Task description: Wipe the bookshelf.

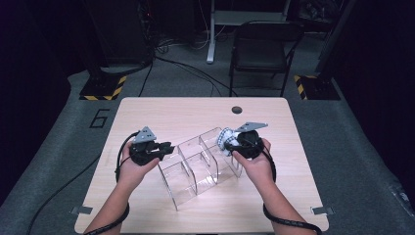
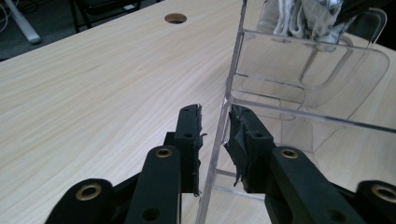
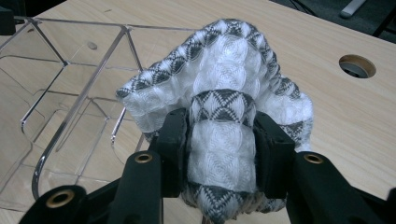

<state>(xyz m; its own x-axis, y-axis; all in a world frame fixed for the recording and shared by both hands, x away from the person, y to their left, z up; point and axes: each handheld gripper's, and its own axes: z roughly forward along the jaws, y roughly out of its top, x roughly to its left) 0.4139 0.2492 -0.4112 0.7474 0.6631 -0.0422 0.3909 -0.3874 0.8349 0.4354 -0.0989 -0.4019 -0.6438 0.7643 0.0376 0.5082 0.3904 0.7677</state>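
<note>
The fingers of the right gripper are clamping a rolled grey-and-white patterned cloth, pads pressing both sides. We are seeing this bundle held above the right end of the clear acrylic organizer on the counter. The left gripper is straddling the organizer's left end wall, its fingers partly closed with narrow gaps either side; we cannot tell whether they are touching it.
</note>
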